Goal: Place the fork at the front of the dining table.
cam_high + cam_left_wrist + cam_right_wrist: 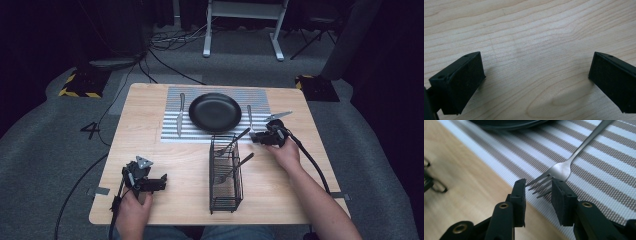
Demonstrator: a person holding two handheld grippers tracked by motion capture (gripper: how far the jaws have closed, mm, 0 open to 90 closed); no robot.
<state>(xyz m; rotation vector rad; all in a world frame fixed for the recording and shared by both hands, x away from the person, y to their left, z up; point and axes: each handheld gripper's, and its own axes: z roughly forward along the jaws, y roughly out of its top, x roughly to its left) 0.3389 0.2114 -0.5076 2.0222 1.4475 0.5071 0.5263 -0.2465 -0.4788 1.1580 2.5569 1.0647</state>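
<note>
A silver fork lies flat on the striped placemat, just right of the black plate. My right gripper sits low at the fork's near end. Its jaws stand a little apart on either side of the tines and do not clamp them. My left gripper rests wide open on the bare wooden table at the front left, with nothing between its jaws.
A knife lies on the placemat left of the plate. A black wire cutlery caddy stands in front of the mat, with two utensils leaning out of it. Bare wood lies between the left gripper and the caddy.
</note>
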